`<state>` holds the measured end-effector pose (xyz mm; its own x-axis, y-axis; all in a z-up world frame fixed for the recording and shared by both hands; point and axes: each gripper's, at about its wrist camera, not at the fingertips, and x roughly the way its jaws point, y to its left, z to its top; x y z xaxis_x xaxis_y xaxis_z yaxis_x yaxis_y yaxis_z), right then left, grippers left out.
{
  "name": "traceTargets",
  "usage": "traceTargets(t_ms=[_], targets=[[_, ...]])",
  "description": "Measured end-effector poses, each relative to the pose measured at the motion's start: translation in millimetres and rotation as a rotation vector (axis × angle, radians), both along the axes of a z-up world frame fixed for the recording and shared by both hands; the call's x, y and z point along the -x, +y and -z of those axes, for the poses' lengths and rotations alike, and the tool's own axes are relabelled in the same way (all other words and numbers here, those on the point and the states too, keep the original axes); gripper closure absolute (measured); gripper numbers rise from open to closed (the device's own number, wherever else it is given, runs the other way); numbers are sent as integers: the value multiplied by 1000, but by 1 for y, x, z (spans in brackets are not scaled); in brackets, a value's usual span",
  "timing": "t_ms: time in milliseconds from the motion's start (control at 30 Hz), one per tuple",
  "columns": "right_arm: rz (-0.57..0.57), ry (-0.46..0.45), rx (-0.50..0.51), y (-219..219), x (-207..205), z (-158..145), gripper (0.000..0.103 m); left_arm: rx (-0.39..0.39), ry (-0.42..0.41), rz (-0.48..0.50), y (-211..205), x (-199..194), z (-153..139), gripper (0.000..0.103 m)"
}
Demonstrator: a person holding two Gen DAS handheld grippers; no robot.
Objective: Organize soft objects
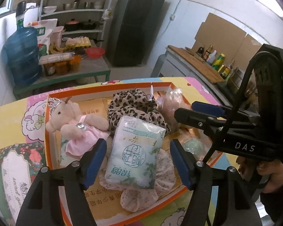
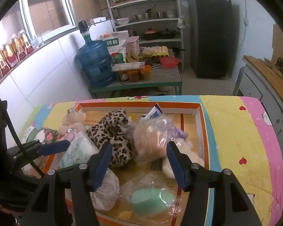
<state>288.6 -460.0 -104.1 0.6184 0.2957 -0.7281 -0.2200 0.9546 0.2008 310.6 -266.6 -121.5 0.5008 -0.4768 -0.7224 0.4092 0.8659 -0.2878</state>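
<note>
We record first a soft tissue pack [image 1: 135,154] in pale green-and-white printed plastic film, pillow-shaped, lying in the orange-rimmed cardboard tray [image 1: 111,89], its long axis running from the near edge toward the far wall and tilted slightly rightward at the top; it rests partly on a floral fabric bundle [image 1: 139,195], gathered and crumpled. Beside it, to the left, a plush bear in a pink satin dress [image 1: 79,128] with a silver tiara; behind it, a leopard-print cloth [image 1: 132,105], loosely heaped. Further right we note a plush toy in a clear plastic bag [image 2: 152,141], a white fluffy toy [image 2: 188,154] touching it, and a round green sponge in film [image 2: 151,199] near the tray's front. The left gripper [image 1: 137,162] stands with blue ribbed pads released, well clear of the pack on either side. The right gripper [image 2: 139,162] likewise stands parted, its pads pressing nothing. The tray sits on a quilted cartoon-print cover [image 2: 235,131]; a floral tissue box [image 1: 18,163] lies left of it.
</note>
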Motion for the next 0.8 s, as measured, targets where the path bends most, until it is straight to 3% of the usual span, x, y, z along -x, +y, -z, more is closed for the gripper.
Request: traceTargets(t_ms=[800], targets=[[90, -106, 9, 9, 58, -46, 43, 57, -126, 19, 38, 55, -48, 29]])
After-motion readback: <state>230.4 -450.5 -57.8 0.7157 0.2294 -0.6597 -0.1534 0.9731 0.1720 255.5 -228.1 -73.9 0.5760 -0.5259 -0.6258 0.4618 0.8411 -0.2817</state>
